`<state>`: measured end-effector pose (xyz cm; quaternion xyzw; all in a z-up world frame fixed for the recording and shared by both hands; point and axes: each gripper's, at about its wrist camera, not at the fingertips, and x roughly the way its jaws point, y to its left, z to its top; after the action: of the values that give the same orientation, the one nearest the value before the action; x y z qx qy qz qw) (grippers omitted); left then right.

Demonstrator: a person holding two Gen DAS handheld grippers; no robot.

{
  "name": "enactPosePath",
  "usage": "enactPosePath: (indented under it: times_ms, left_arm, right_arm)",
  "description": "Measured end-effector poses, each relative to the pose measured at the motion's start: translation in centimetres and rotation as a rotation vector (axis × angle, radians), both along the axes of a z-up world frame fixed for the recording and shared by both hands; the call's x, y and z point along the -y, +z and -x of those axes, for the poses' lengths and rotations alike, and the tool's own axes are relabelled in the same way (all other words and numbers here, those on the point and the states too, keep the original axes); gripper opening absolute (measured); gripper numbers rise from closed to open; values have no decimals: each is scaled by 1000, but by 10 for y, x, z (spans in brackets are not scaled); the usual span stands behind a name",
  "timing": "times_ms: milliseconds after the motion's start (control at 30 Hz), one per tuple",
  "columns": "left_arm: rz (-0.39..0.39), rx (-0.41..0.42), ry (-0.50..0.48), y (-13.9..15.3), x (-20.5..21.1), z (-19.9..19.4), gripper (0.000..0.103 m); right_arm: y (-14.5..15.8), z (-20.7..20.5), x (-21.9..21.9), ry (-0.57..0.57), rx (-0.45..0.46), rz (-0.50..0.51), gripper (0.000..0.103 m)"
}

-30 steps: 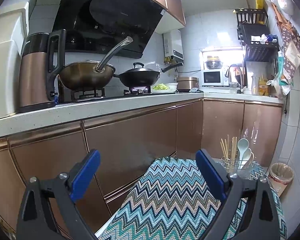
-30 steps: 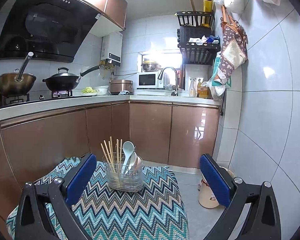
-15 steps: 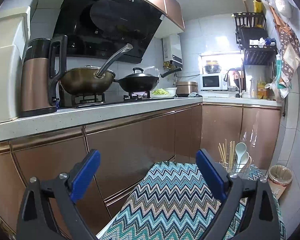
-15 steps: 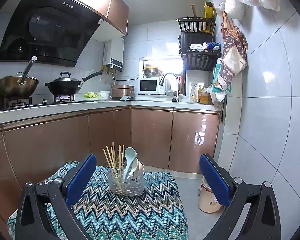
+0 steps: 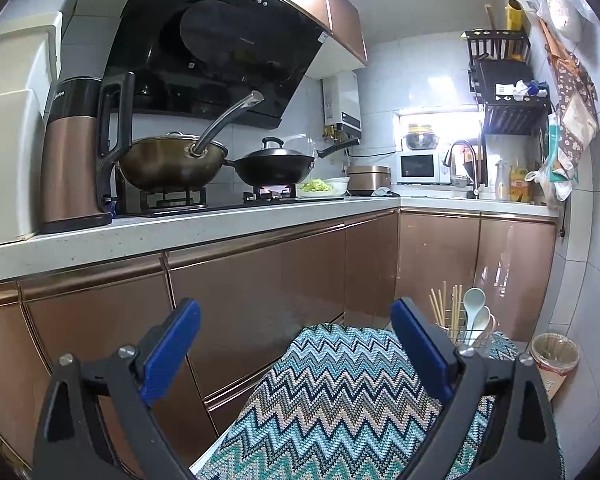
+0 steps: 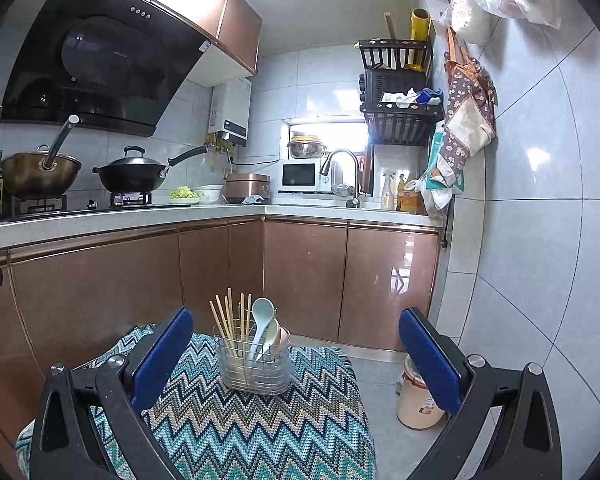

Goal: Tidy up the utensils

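A wire utensil holder point(image 6: 256, 364) stands on a small table covered with a zigzag cloth point(image 6: 236, 432). It holds several wooden chopsticks point(image 6: 230, 322) and spoons point(image 6: 262, 320). In the left wrist view the holder point(image 5: 466, 330) shows at the cloth's far right, partly behind the right finger. My left gripper point(image 5: 296, 344) is open and empty, raised above the cloth point(image 5: 340, 400). My right gripper point(image 6: 296, 348) is open and empty, held back from the holder.
Copper cabinets point(image 5: 260, 292) and a white counter point(image 5: 180, 228) run along the left and back. Two woks point(image 5: 172, 164) sit on the stove, one over a lit flame. A bin point(image 6: 416, 396) stands on the floor right of the table, beside the tiled wall.
Both grippers have tilted slightly upward, so the holder and cloth sit lower in both views. Both stay open and empty.
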<state>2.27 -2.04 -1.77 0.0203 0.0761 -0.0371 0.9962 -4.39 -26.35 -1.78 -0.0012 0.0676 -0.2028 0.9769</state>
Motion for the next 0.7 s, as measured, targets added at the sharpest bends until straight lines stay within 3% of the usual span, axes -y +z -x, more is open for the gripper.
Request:
enactPosePath:
  times_ms: [400,700]
  left_arm:
    - [7,-20,60,-1,-7,-9,97]
    - [2,-29,81,0,-8,-19,97]
  right_arm:
    - [-7,-30,-15,142,-57,6,103]
    - [0,-48,-24,213,-41,45,103]
